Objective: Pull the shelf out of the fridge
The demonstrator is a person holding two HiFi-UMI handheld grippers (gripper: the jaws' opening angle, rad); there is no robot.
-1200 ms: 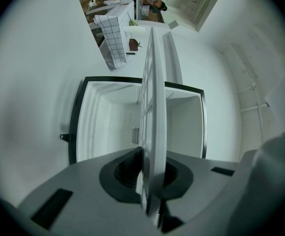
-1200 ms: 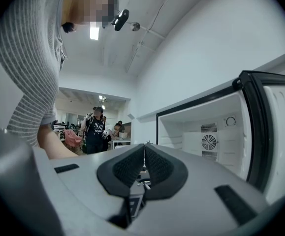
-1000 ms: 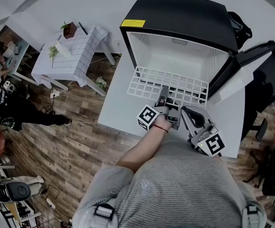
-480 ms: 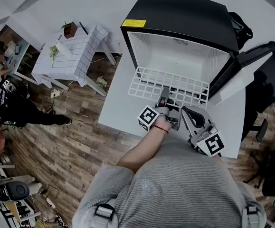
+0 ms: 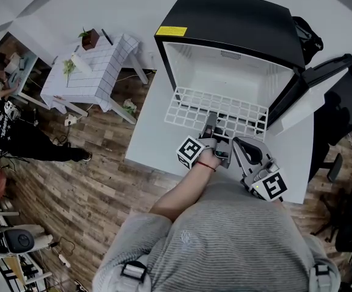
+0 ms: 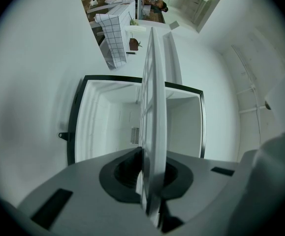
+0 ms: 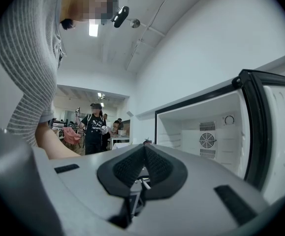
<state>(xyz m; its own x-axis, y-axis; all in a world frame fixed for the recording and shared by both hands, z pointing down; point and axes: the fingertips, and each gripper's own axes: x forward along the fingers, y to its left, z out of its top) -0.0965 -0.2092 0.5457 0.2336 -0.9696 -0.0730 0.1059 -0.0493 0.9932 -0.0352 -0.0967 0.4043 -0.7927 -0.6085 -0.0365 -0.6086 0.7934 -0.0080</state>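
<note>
The white wire grid shelf [image 5: 215, 109] sticks partly out of the open black fridge [image 5: 236, 17], its near part over the white table [image 5: 142, 145]. The left gripper [image 5: 210, 123] is clamped on the shelf's near edge. The right gripper [image 5: 239, 143], just right of it, has its jaws together on nothing

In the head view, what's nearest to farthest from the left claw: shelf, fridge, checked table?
1. The shelf: gripped in the left claw.
2. The fridge: just behind, door open.
3. The checked table: far left, down on the floor.
</note>
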